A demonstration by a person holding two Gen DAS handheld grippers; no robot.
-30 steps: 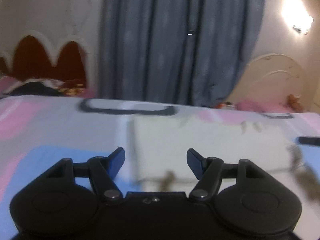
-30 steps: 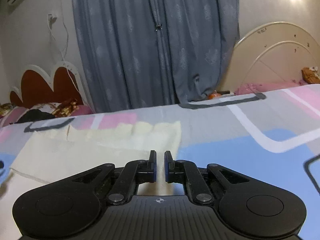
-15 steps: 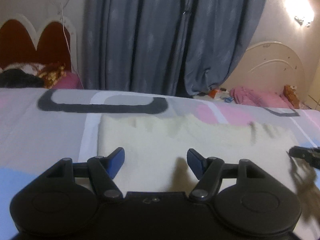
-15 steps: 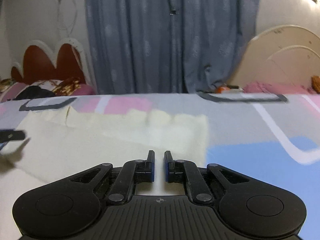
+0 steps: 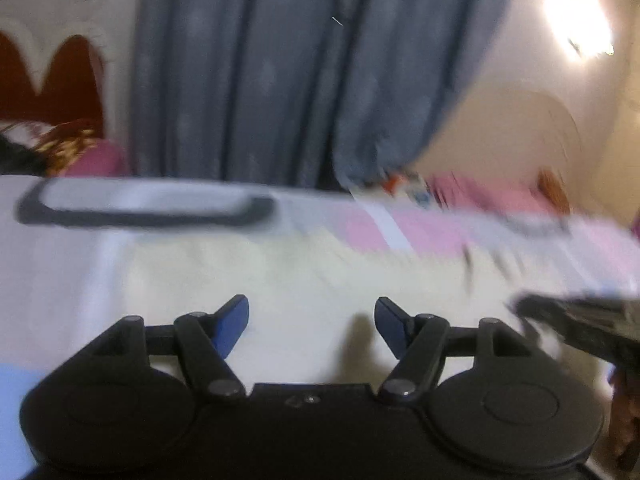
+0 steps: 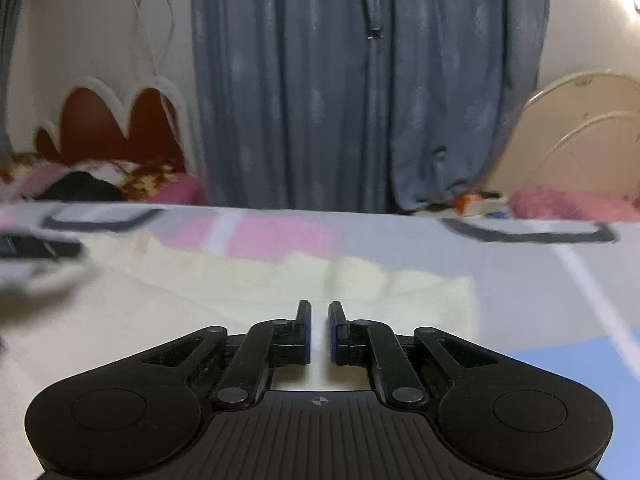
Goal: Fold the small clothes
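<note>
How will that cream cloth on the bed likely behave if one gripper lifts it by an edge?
The cream cloth lies flat and follows the bedsheet closely, so it is probably thin and floppy and would drape. It looks light. A fold line shows across it, so layers may slide apart unless both are pinched.

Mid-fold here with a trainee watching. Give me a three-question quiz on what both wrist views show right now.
1. True or false: the left tongs are wide open.
2. Multiple choice: the right tongs are A) clamped on the curtain, B) nearly closed with a narrow gap and nothing visibly between them, C) spread wide.
3. Fill in: the cream garment lies flat on the patterned ____.

Key: 1 true; 2 B; 3 bedsheet.
</note>
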